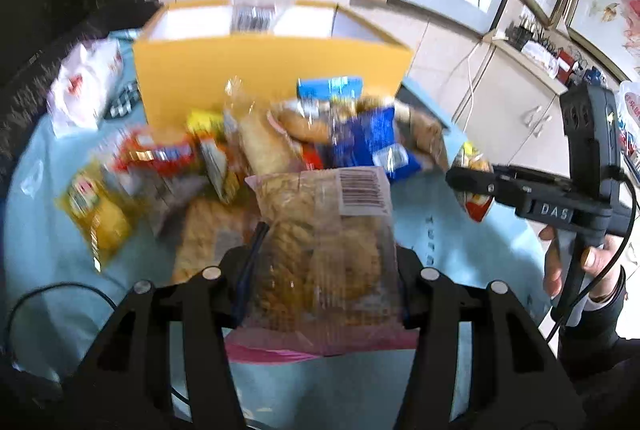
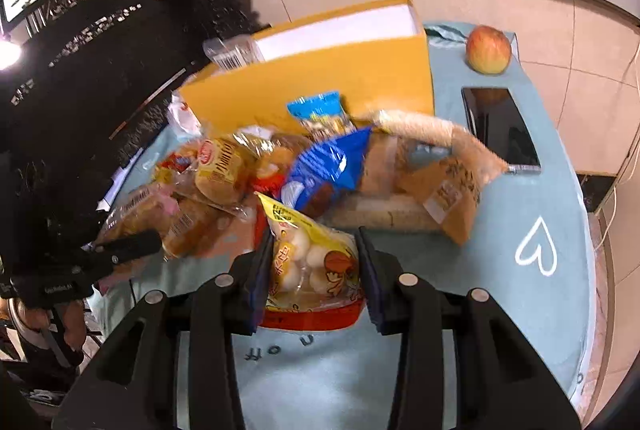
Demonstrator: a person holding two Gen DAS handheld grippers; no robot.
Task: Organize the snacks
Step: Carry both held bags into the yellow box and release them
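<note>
Now, left tongs (image 1: 320, 270) clamped on a clear cookie packet (image 1: 332, 246) with a barcode label and pink lower edge, held above the pale blue table (image 1: 40, 238), just in front of the snack heap (image 1: 280, 138). Right tongs (image 2: 316, 262) clamped on a yellow-and-red bag (image 2: 312, 258) of round white pieces, also at the near side of the heap; in the left wrist view the same tongs (image 1: 472, 186) come in from the right with that bag. Heap lies against the front wall of a yellow box (image 2: 320, 86), open at the top, white inside, with a barcoded wrapper (image 2: 230, 54) sticking up at its far side. Blue packet (image 2: 324, 166) and bread rolls (image 2: 224, 170) sit mid-heap. Beside the box: an apple (image 2: 488, 48) and a dark phone (image 2: 500, 126), apart from each other. White wrapper (image 1: 84, 82) left of the box.
</note>
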